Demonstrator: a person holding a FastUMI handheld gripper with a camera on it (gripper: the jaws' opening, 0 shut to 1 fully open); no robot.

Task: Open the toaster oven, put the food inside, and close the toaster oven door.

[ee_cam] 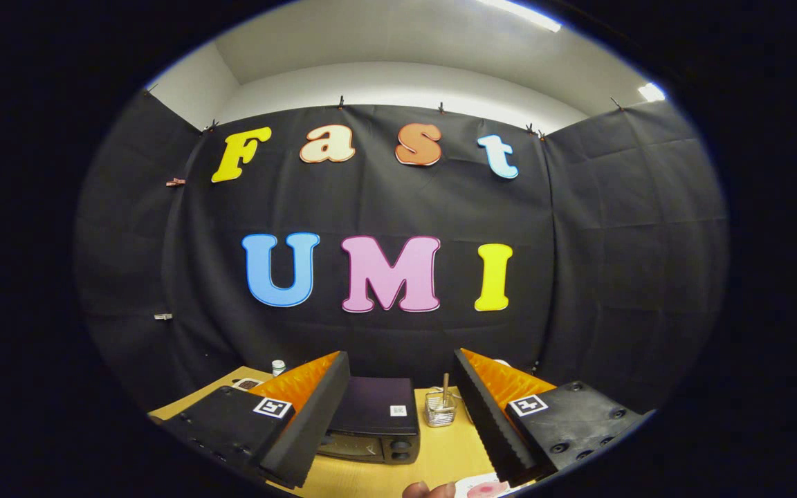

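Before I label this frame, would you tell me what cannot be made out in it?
- Toaster oven: its door side is partly hidden behind one finger of the open gripper, so the handle is unclear.
- Food on the plate: cut off at the bottom, type unclear.
- Small bottle: too small to identify.
- Clear holder between the fingers: contents too small to tell.

Tongs [402, 408] spread wide, nothing between the fingers. Black box-shaped toaster oven [374, 418] sits at 12 o'clock, door shut, blocking the straight path. Clear wire holder with wooden stick [440, 408] stands just beside it at 1 o'clock. Bare wooden table [440, 460] strip lies between oven and tongs.
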